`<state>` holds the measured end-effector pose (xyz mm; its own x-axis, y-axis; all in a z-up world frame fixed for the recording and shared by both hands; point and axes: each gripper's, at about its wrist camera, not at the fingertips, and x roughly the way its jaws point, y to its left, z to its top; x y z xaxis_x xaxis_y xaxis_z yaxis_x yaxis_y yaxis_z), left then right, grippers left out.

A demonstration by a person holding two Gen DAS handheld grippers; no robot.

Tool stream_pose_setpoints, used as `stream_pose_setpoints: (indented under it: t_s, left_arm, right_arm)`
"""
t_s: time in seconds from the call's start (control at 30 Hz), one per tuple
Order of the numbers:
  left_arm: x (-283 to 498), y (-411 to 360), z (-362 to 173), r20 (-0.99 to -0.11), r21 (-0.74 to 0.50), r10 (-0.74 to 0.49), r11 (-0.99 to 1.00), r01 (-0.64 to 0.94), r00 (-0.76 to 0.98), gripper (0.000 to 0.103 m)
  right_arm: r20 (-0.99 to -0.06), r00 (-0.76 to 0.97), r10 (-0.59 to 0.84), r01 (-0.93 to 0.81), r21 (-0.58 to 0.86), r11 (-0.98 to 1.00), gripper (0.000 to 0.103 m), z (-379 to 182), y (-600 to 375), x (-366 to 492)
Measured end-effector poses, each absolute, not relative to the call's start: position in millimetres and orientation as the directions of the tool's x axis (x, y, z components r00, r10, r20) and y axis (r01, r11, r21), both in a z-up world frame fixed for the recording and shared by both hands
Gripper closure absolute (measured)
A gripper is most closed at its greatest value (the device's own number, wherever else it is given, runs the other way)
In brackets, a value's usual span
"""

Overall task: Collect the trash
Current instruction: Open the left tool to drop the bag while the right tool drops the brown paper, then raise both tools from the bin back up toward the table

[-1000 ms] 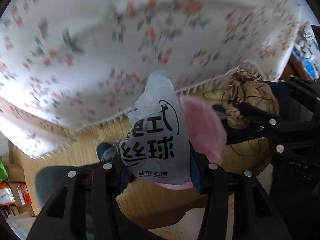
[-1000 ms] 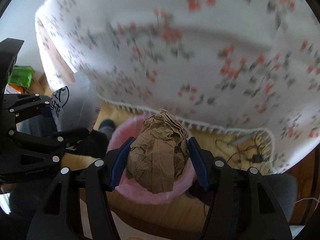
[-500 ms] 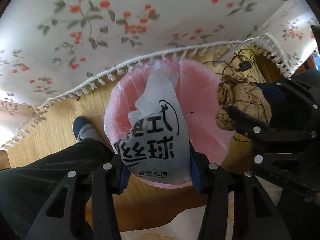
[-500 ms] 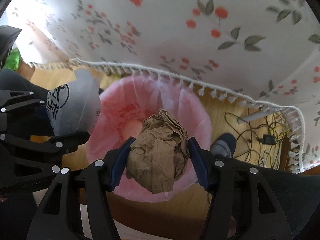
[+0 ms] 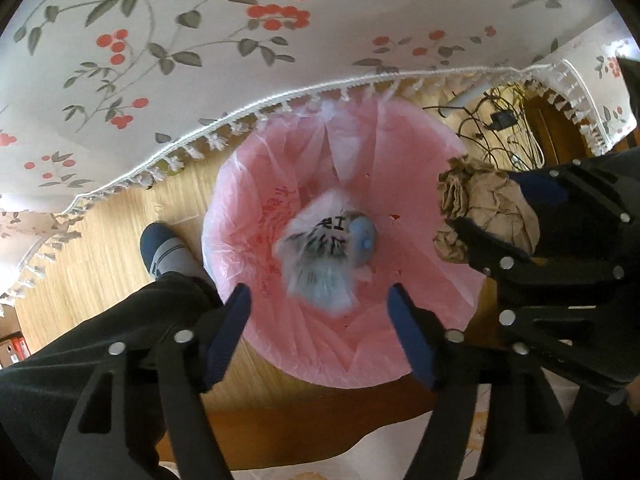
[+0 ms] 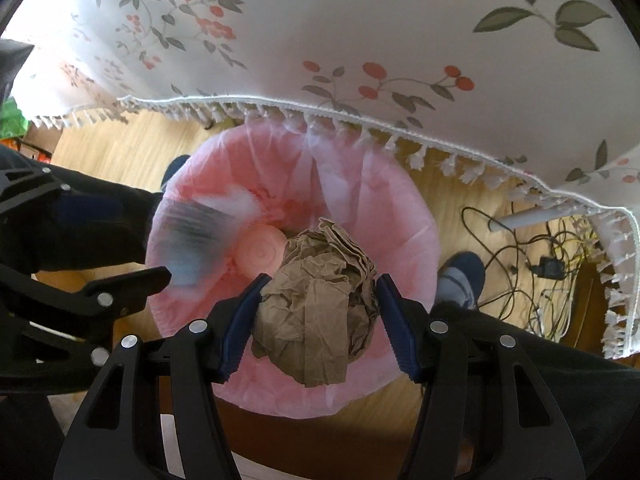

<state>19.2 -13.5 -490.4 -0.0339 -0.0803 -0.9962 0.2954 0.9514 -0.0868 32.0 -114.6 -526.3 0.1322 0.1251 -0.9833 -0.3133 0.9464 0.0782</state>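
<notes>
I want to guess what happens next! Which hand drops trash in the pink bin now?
Probably the right: its tongs grip the crumpled brown paper over the pink bin. The left tongs just opened; their white bag is falling.

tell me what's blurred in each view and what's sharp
Left wrist view: the white printed bag dropping into the pink-lined bin is motion-smeared, the floral tablecloth crisp. Right wrist view: the same bag streaks at left, while the crumpled brown paper in the right gripper is sharp.

Left gripper (image 5: 320, 312), bottom centre, jaws just opened, seemingly empty; right gripper (image 6: 320, 316), bottom centre, clamped tight.
</notes>
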Motion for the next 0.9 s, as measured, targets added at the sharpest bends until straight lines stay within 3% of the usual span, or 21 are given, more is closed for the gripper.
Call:
stream_pose_setpoints:
  t_s: [0.3,0.57,0.8,0.9]
  left_arm:
    - [21.8,11.6,-494.0,-0.999,0.003,0.01,0.978,0.207,-0.034,0.019]
    - [24.7,24.4,-489.6,-0.999,0.045,0.044,0.99,0.131,0.005,0.018]
    - [22.4,20.1,-481.2,-0.994,0.1,0.092,0.983,0.151,0.059,0.018]
    - [21.5,18.0,-478.3,-0.993,0.105,0.096,0.982,0.155,0.063,0.016]
  right_arm:
    - [-0.985,0.107,0.138,-0.339,0.095,0.936,0.039,-537.5,-103.9,34.2]
    - [-0.984,0.101,0.146,-0.351,0.102,0.931,0.035,-539.1,-98.7,33.3]
    - [-0.984,0.119,0.132,-0.384,0.077,0.92,0.006,-539.5,-92.6,30.2]
    - [-0.984,0.118,0.133,-0.383,0.078,0.92,0.006,-540.4,-93.0,29.9]
